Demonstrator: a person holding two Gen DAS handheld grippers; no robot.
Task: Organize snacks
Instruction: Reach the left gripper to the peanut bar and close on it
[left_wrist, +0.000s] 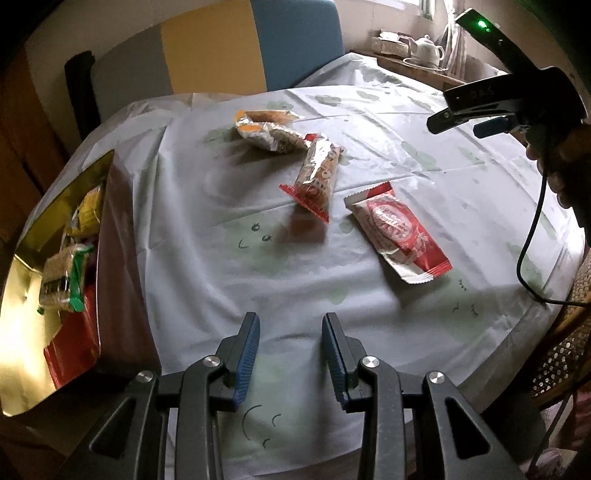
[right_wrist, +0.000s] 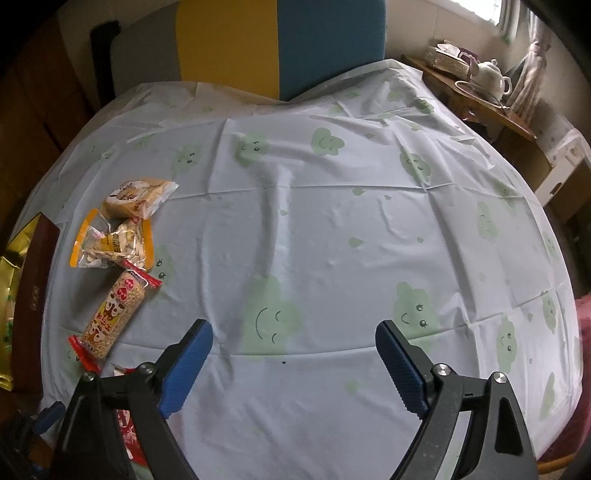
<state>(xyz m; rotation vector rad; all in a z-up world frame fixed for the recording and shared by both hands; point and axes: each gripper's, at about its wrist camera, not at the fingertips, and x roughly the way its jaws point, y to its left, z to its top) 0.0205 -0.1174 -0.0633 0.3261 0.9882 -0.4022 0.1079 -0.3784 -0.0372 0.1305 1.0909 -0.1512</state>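
Left gripper (left_wrist: 291, 354): bottom centre of the left wrist view; jaws a modest gap apart, nothing between, bare tablecloth (left_wrist: 221, 258) beneath.
Right gripper (right_wrist: 293, 363): bottom centre of the right wrist view; jaws wide and opening further, empty, over plain cloth.
Red-and-white packet (left_wrist: 397, 236): just up and right of the left fingers, lying flat, long axis running from upper left to lower right of the frame; only a sliver visible at lower left of the right wrist view.
Nearer hand: judged the left, since the packet lies just ahead of it; from the right gripper, all snacks lie off to the left.
Red-ended roll (left_wrist: 316, 177): beyond the packet, centre of frame, long axis near vertical, leaning on the next bag.
Orange-edged bag (left_wrist: 271, 134): upper centre, touching the roll's far end.
Tan packet (left_wrist: 271, 116): farthest, just behind the orange-edged bag.
Gold-lined box (left_wrist: 107, 258): left edge of the left wrist view, open.
Box contents: green-ended pack (left_wrist: 62, 280), a yellow pack behind it, something red at the bottom.
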